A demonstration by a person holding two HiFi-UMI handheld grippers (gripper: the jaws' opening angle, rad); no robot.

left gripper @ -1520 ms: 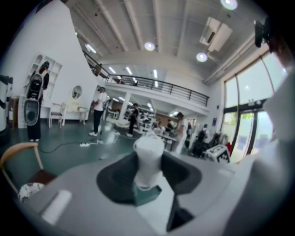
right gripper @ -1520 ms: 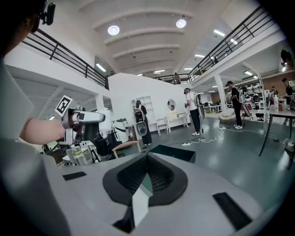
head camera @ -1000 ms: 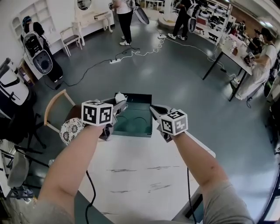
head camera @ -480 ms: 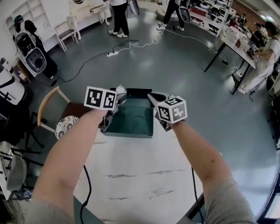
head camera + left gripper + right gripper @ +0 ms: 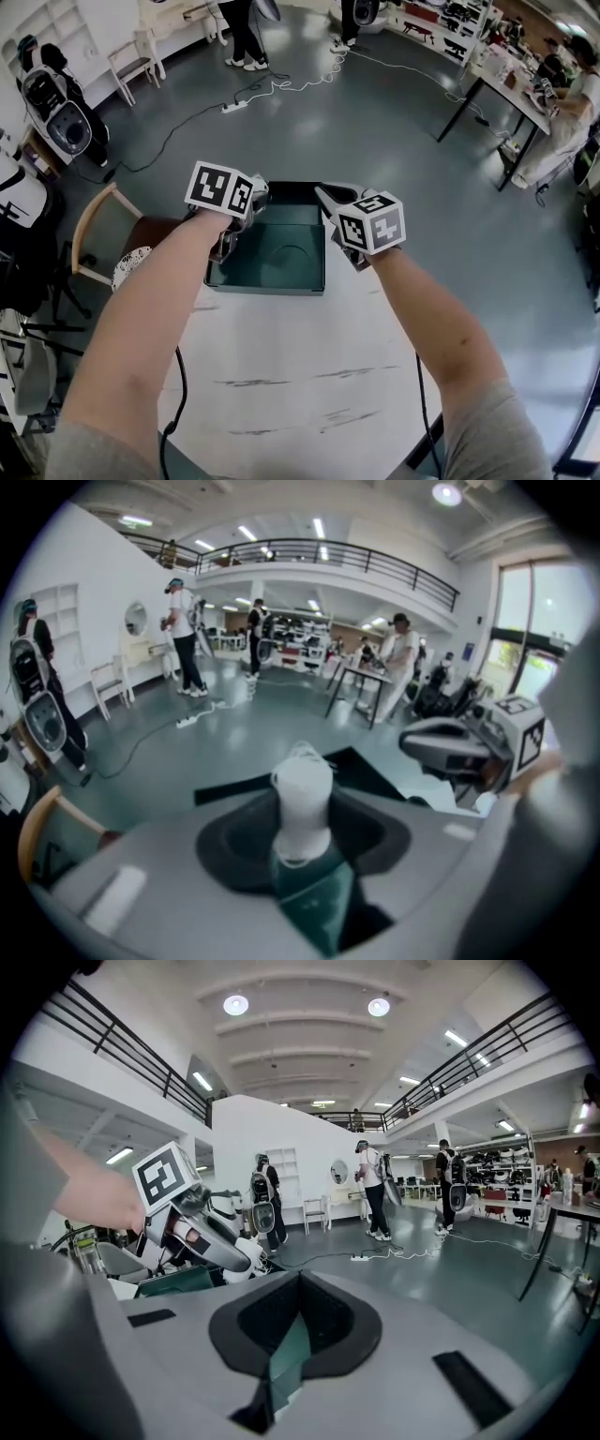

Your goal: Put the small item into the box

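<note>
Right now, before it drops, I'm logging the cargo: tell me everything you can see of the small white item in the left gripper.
The small white item is smooth and matte, plastic-looking, with a wider rounded top, a narrower lower part and something thin looped at its tip. It stands upright, clamped between the left gripper's dark pads, which alone seem to touch it. It is held above the left side of the open green box.

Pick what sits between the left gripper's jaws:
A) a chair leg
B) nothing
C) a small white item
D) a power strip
C: the left gripper view shows a small white item gripped between the jaws of the left gripper, over the green box.
</note>
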